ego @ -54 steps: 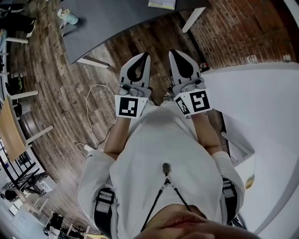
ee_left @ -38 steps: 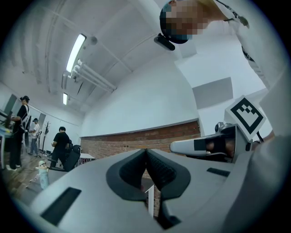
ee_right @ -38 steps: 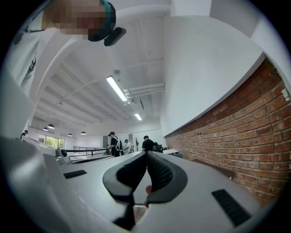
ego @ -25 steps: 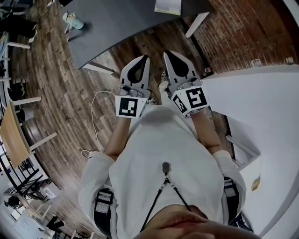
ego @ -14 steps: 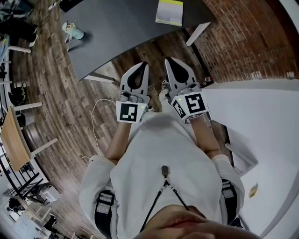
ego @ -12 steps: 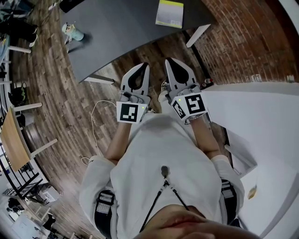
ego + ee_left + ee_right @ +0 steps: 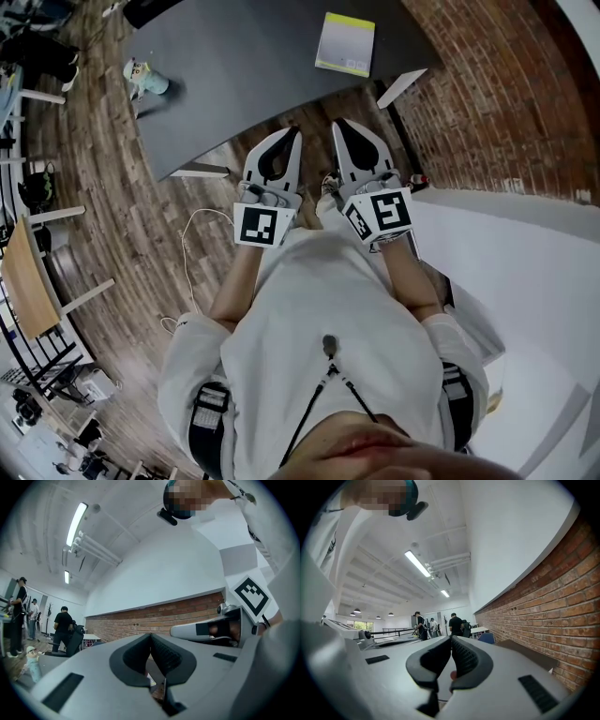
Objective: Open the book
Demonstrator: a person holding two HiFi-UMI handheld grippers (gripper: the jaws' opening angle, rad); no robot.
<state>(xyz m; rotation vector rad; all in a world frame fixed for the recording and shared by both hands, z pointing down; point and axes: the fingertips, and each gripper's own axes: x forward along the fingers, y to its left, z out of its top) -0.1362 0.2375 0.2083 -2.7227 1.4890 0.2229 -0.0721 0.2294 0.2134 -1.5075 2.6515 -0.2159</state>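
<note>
A person in a white shirt is holding the left gripper (image 7: 298,134) and the right gripper (image 7: 336,124) side by side at chest height, both pointing toward 12 o'clock in the head view. Each gripper view is showing its dark ribbed jaws pressed together at the tips, with nothing clamped between them.

The thin white book with a yellow-green strip (image 7: 346,44) is lying flat and closed on the dark grey tabletop (image 7: 244,66), at 12 o'clock from the grippers and well apart from them. Its long axis is running roughly from 12 to 6 o'clock, leaning a little clockwise, and the yellow-green strip is crossing the end that points to 12 o'clock, away from the person.

A small teal figurine (image 7: 143,77) is standing at 10 o'clock from the grippers. A white cable (image 7: 192,225) is trailing over the wooden plank floor (image 7: 112,187) at 8 o'clock, and a red brick wall (image 7: 487,94) is filling the 2 o'clock side.
</note>
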